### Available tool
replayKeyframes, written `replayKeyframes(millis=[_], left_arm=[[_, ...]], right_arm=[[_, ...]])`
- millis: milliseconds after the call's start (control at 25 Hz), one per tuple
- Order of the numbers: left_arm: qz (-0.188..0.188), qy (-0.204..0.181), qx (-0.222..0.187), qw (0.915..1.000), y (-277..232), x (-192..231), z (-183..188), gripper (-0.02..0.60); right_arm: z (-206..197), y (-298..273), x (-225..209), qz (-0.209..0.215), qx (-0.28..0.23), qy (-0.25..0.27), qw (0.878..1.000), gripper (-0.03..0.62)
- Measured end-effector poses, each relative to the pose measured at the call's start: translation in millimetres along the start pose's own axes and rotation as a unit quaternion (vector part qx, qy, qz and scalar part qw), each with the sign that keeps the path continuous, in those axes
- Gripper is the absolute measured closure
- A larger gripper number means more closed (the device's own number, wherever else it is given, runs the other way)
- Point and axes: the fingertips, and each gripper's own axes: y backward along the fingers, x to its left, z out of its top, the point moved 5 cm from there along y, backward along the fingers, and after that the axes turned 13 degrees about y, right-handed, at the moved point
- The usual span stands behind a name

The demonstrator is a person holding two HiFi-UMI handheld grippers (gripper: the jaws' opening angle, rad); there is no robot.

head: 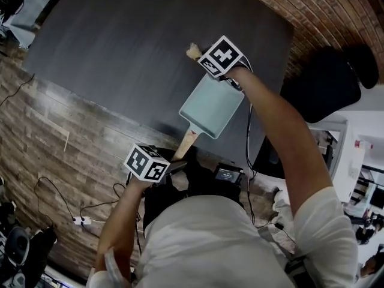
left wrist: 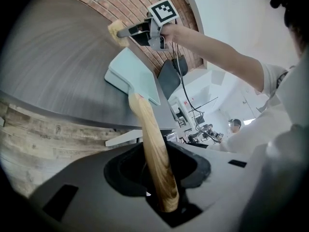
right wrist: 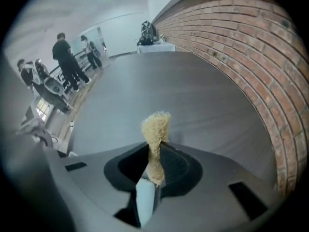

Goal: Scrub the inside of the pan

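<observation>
A pale teal square pan (head: 211,105) with a wooden handle (head: 185,144) lies tilted at the near edge of the dark grey table (head: 120,47). My left gripper (head: 173,164) is shut on the end of that handle (left wrist: 155,153), which runs up from its jaws to the pan (left wrist: 134,76). My right gripper (head: 203,55) hovers just past the pan's far corner, off the pan. It is shut on a small scrub brush (right wrist: 155,144) whose tan bristles (head: 192,51) stick out beyond the jaws. From the left gripper view, the right gripper (left wrist: 129,31) and brush (left wrist: 116,30) sit above the pan's far side.
A brick wall (head: 300,5) runs along the table's right side. A black chair (head: 327,83) stands to the right. Cables and a power strip (head: 81,221) lie on the wooden floor (head: 54,137). People (right wrist: 67,62) stand far off beyond the table.
</observation>
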Motion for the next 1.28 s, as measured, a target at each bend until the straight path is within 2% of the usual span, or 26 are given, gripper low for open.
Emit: replayKeyframes(millis=[120,200,360,680,1280], left_arm=[[0.008,0.014,-0.028,0.9995,5.1,3.9,5.5,0.465],[0.012,0.027,-0.056,0.998,9.3,6.3,12.6,0.474],[0.016,0.039,-0.102,0.9939,18.6,9.2,23.4,0.474],[0.04,0.059,-0.142,0.9872,21.3,16.4,30.1,0.472],[0.042,0.06,-0.154,0.9854,16.4,17.1,33.2,0.469]], right_arm=[[-4.6,-8.9,9.3,-0.006,0.045,0.058,0.997,0.516],[-8.2,-12.3,13.8,-0.001,0.062,0.074,0.995,0.516],[-7.4,-15.1,23.4,0.019,0.074,0.072,0.994,0.516],[-3.4,-15.3,42.8,0.054,0.091,0.082,0.991,0.516],[10.2,-19.5,78.7,0.134,0.11,0.095,0.98,0.516]])
